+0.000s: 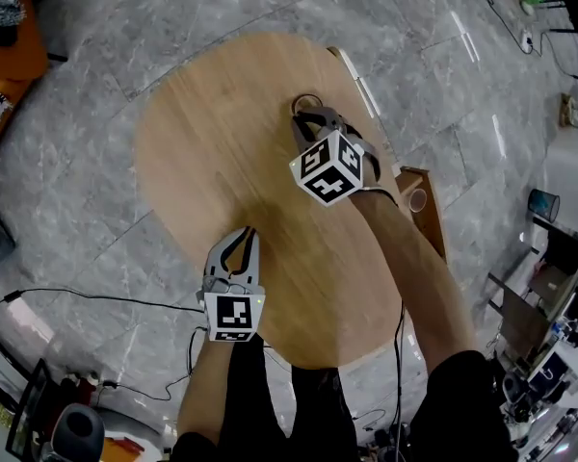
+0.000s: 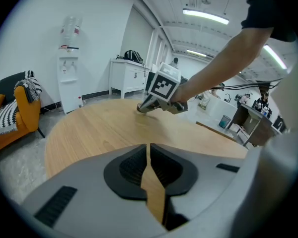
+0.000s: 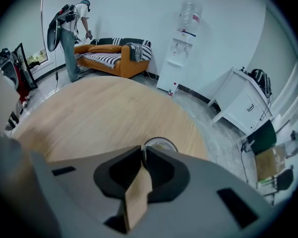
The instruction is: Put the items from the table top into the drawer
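A small round item with a dark rim (image 1: 306, 99) lies near the far right of the oval wooden table (image 1: 222, 142). My right gripper (image 1: 306, 114) reaches to it with its jaws shut. In the right gripper view the item (image 3: 161, 144) shows just past the gripper (image 3: 143, 150), and its left rim runs in between the tips. My left gripper (image 1: 242, 236) hovers shut and empty over the table's near left edge. Its own view shows the closed left gripper (image 2: 149, 148) and the right gripper (image 2: 143, 108) across the table. A wooden drawer (image 1: 432, 221) stands open at the table's right side.
A pale round thing (image 1: 417, 200) lies in the drawer. Cables (image 1: 96, 301) trail on the grey floor to the left. Beyond the table stand an orange sofa (image 3: 109, 58), a water dispenser (image 3: 181, 48), a white cabinet (image 3: 243, 103) and a person (image 3: 69, 33).
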{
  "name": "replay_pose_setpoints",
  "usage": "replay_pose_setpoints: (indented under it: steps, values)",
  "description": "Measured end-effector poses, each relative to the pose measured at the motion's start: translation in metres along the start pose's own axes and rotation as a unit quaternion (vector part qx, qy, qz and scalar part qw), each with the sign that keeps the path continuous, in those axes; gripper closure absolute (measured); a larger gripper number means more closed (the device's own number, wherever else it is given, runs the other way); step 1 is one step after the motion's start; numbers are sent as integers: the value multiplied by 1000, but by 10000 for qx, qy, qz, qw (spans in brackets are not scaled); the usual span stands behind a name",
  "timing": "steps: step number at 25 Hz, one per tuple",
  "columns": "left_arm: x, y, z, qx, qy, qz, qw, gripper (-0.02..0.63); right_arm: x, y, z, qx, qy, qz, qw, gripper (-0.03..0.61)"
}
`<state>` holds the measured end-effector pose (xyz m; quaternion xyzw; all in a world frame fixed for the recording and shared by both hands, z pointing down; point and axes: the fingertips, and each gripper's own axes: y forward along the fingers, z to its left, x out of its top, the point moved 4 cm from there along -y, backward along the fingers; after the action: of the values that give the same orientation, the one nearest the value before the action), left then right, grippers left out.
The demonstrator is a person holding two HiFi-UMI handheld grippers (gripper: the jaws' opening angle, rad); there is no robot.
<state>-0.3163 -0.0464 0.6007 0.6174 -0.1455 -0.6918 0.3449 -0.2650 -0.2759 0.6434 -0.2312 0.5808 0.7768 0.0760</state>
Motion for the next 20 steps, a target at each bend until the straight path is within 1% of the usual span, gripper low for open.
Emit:
replay_pose_setpoints:
  steps: [5, 9, 15, 20]
  values:
    - [4, 6, -14, -112, 145, -19, 9998, 580, -19, -17, 5, 18, 107, -24, 9999, 538]
    - [5, 10, -35, -254, 297, -1, 9992, 580, -42, -34, 5, -38, 136, -12, 9999, 538]
    - [13, 15, -70, -476, 536, -17, 9974, 580, -79, -69, -17, -340, 511, 26, 9981, 538]
    - [16, 23, -105, -712, 747, -1, 9947, 580, -125, -98, -28, -550, 805, 150, 9951, 538]
